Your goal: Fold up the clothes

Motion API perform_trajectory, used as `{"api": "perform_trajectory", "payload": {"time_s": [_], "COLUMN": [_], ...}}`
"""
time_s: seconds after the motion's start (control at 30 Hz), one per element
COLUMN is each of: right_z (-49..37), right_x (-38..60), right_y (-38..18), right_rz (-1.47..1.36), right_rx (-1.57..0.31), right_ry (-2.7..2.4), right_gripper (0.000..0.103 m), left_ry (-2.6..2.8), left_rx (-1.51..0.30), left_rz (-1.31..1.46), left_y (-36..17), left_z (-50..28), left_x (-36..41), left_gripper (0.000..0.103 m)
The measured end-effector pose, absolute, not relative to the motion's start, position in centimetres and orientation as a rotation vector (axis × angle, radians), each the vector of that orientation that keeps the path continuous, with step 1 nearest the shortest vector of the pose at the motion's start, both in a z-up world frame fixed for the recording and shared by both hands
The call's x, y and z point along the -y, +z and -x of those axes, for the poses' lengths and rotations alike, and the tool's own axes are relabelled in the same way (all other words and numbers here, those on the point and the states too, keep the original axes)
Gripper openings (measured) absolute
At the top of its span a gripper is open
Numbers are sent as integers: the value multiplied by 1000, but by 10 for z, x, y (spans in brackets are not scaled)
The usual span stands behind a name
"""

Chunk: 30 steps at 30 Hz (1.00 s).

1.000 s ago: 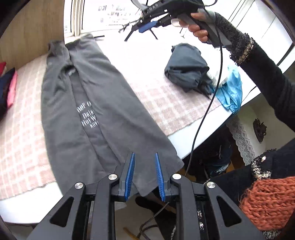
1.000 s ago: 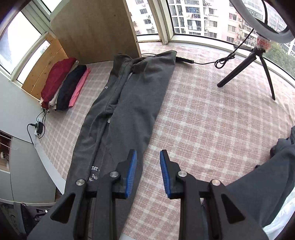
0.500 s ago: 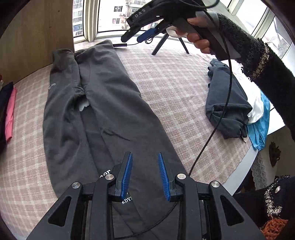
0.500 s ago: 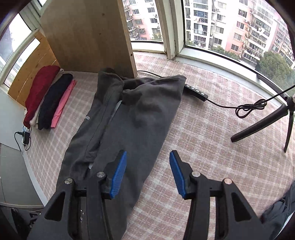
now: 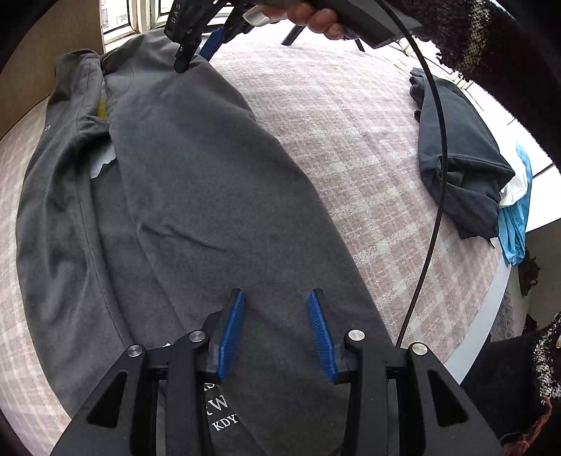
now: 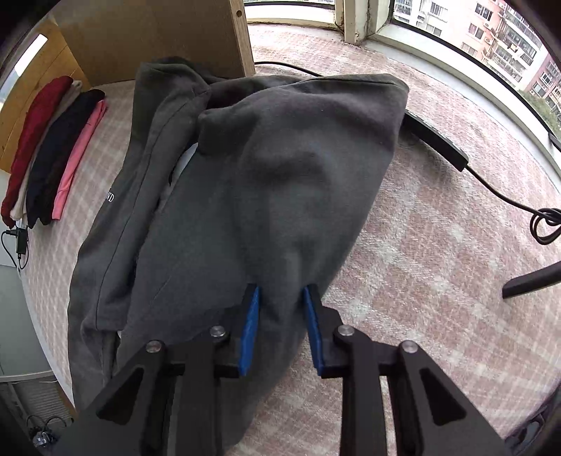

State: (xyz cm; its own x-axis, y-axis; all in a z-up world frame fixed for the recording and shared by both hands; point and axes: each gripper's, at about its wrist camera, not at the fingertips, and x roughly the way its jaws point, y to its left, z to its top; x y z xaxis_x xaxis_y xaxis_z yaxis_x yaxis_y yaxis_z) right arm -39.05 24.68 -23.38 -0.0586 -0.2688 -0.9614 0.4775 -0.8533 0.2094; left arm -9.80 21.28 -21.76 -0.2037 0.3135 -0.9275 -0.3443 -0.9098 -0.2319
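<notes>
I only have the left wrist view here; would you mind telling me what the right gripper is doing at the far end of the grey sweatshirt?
Observer: In the right wrist view, the right gripper has its jaws apart, with a raised ridge of the grey sweatshirt between its blue pads.
Operator: Thank you. Is anything lying beside that end of the garment?
Observer: Yes, a black cable with an inline control box runs across the checked cloth just past the sweatshirt's right edge.
Operator: And is there any folded laundry on that side?
Observer: A stack of folded clothes in red, cream, black and pink lies against the wooden panel, apart from the sweatshirt.
</notes>
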Motion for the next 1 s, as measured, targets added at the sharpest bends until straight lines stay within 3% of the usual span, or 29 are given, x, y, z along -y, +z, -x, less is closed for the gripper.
{"api": "perform_trajectory", "payload": {"time_s": [0.23,0.5,0.7,0.87,1.0], "right_z": [401,446,464,439,430], "right_x": [-281,-291,-264,-276,-258], "right_y": [-235,-204,-230,-198,-199], "right_rz": [-1714,-1632,-1788,-1704,-1660], "right_rx": [-20,76,-23,12,-165], "right_ry": [-1923,-2067,-2013,-2033,-1999], "right_gripper": [11,49,49,49,49], "left_ry": [2144,2123,2103,2097,2082], "left_rx": [-43,-24,-1,-10,-30], "left_rz": [1639,1642,1646,1641,1638], "left_y": [-224,-231,-236,-239,-242], "left_z": [92,87,85,87,90], "left_x": [-219,-225,-229,-237,-247], "left_gripper": [38,39,39,39,43]}}
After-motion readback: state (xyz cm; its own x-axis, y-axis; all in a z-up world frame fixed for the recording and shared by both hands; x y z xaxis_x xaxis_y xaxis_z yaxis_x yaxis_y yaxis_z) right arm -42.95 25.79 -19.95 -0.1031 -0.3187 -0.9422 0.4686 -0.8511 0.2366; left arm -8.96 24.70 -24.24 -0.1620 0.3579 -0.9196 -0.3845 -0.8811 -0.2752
